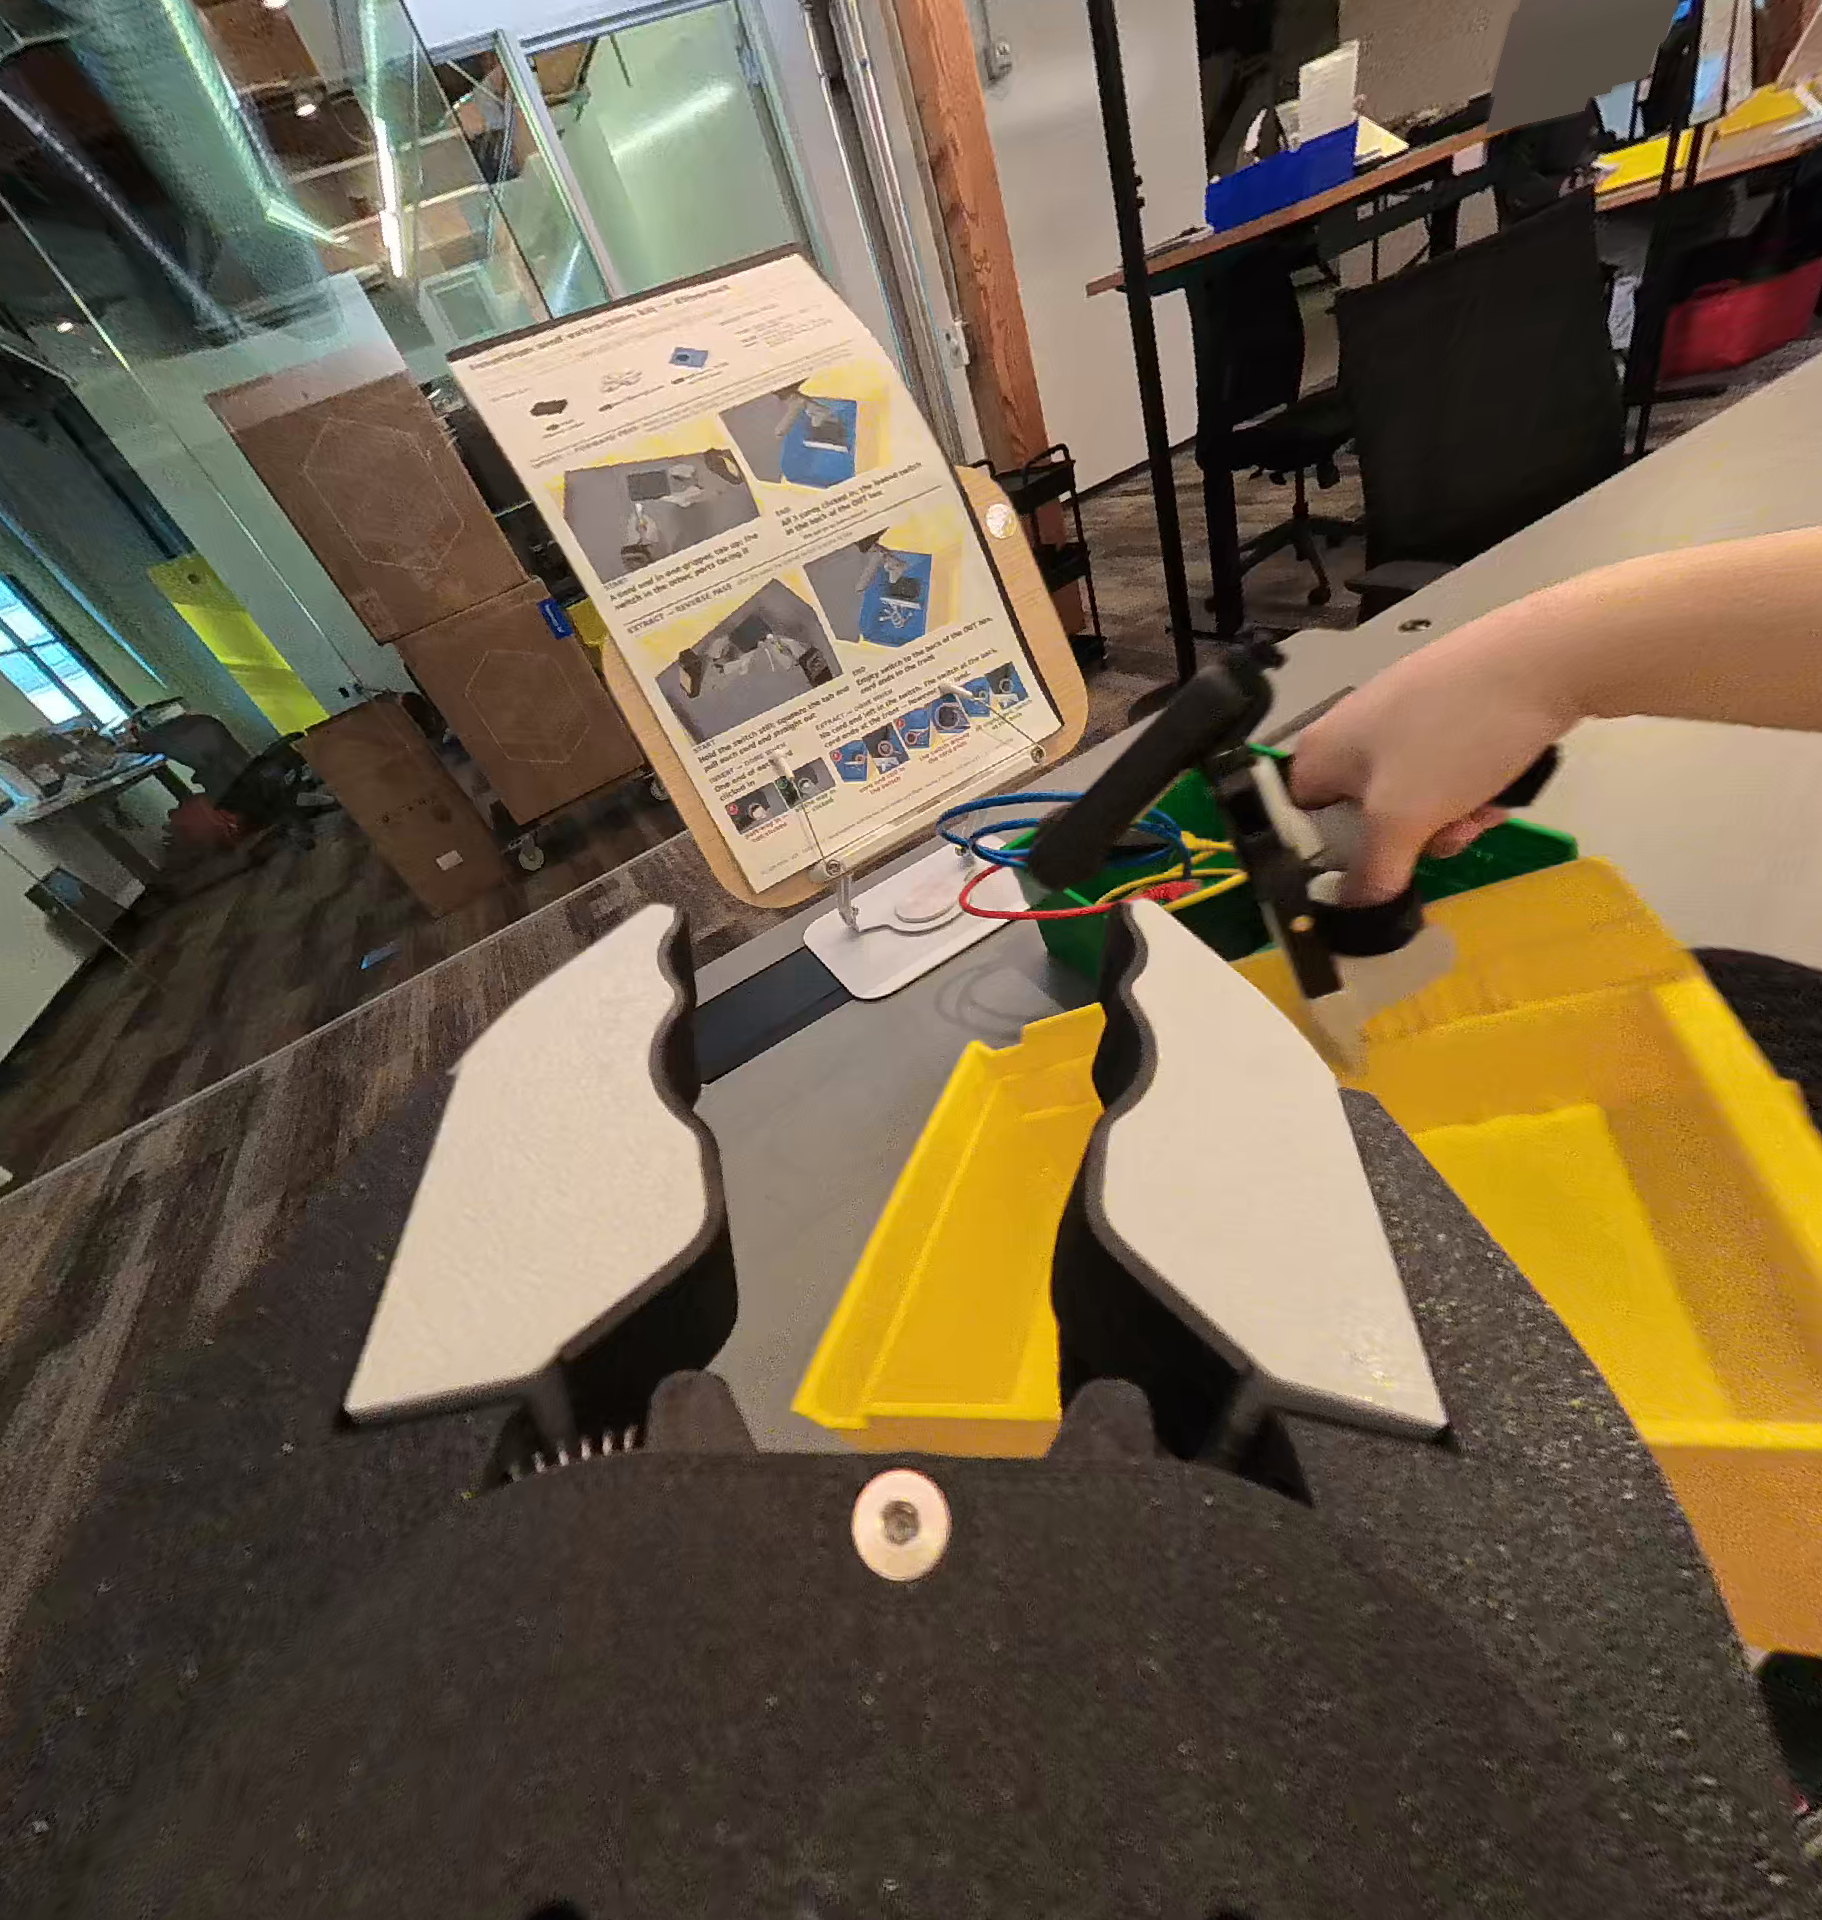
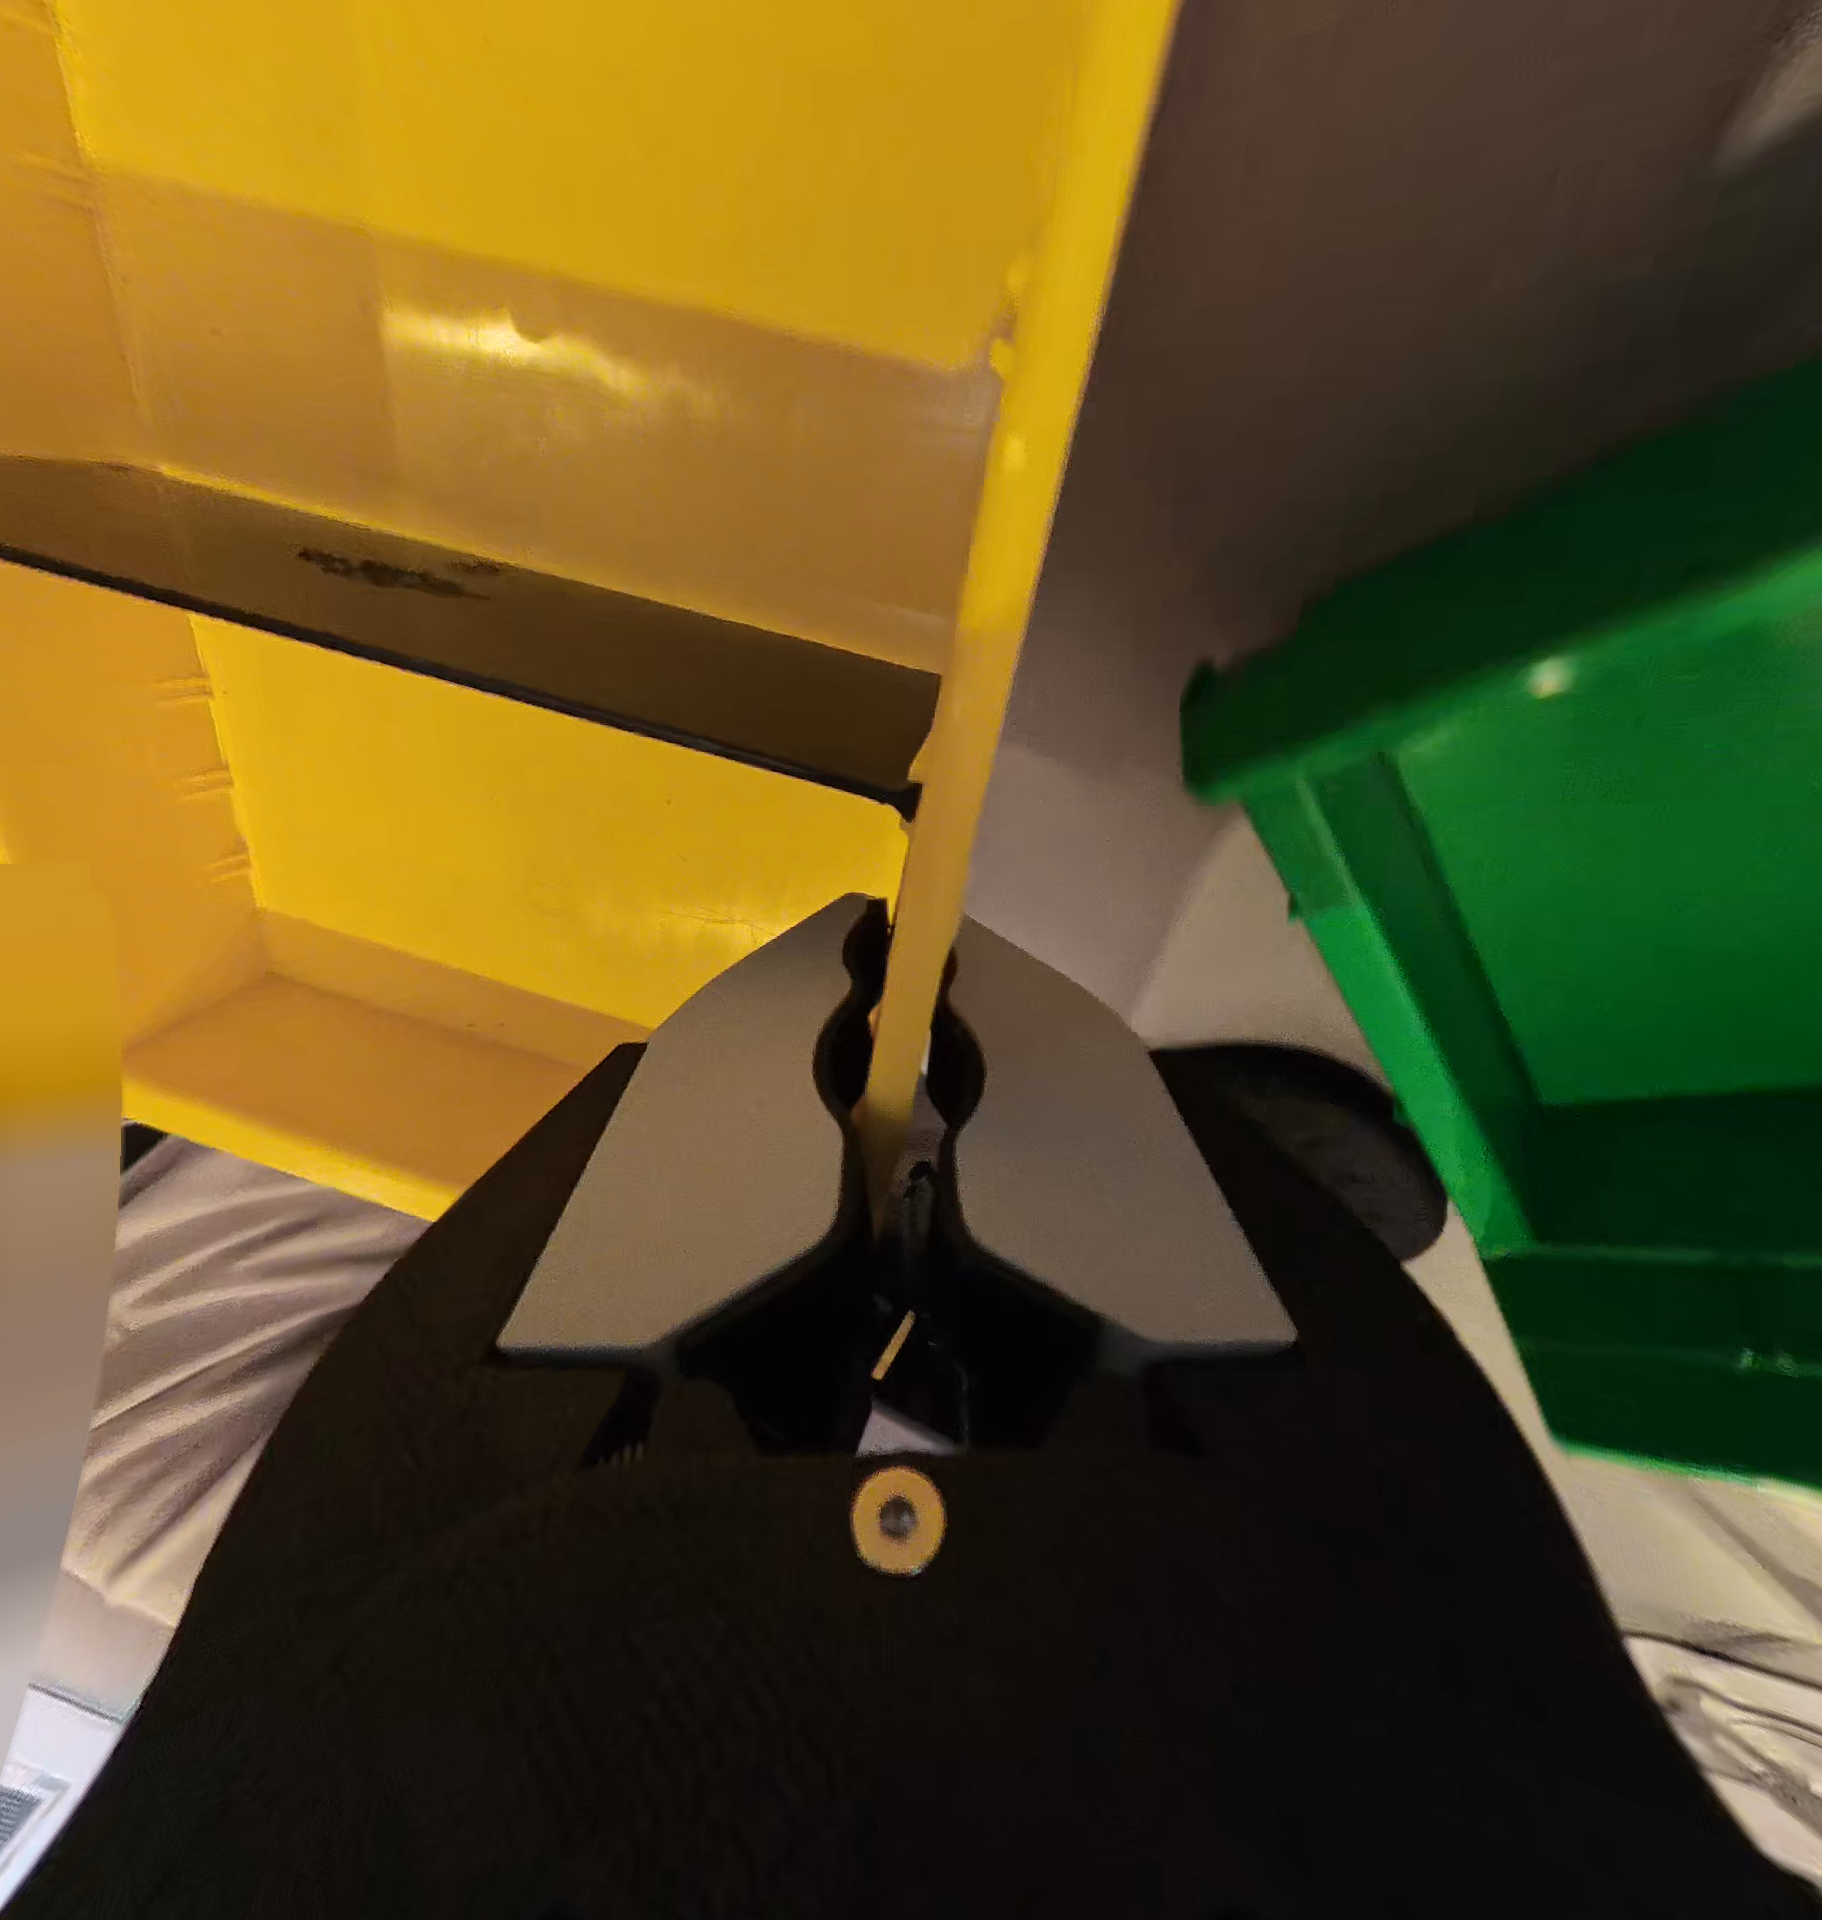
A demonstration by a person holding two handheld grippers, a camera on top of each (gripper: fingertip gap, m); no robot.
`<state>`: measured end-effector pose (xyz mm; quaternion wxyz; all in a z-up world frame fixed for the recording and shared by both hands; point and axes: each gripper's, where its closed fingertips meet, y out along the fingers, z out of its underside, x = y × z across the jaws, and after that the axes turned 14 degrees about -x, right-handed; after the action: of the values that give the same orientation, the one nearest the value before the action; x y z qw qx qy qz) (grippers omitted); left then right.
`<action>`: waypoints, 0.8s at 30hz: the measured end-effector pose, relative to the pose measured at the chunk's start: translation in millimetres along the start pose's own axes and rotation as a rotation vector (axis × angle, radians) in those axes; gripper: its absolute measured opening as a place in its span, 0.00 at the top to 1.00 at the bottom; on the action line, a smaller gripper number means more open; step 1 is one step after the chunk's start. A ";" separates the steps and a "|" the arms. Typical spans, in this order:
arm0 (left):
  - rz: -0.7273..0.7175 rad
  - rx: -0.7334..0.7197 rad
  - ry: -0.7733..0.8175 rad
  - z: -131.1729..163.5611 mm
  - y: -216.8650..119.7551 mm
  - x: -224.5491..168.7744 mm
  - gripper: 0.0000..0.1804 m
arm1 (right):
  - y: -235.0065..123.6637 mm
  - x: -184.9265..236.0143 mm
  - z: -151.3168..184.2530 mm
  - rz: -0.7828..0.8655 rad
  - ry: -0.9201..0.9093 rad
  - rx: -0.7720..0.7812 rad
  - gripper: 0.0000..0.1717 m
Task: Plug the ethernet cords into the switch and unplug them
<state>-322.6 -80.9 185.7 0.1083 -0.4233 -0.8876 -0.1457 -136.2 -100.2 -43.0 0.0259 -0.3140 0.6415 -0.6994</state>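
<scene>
Ethernet cords (image 1: 1083, 862) coil in a green bin (image 1: 1489, 847) as the right gripper (image 2: 912, 997) pinches a yellow tray's wall (image 2: 1000, 582); the left gripper (image 1: 902, 997) hangs spread wide.

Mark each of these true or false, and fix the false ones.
1. The right hand-held gripper is clamped on the yellow bin's wall. True.
2. The left hand-held gripper grips a blue cord. False: its jaws stand wide apart and bare.
3. The cords lie coiled at the green bin. True.
4. The instruction sheet lies flat on the table. False: it is propped up on a stand.
</scene>
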 end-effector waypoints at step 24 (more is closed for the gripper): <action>0.475 0.443 -0.360 143.7 189.8 -98.3 0.59 | -195.9 -184.4 253.6 0.066 0.451 -0.847 0.95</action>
<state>-123.1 12.4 52.1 0.0701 -0.6027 -0.7794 0.1558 203.3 -208.2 56.0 -0.2220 -0.1171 0.8692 -0.4261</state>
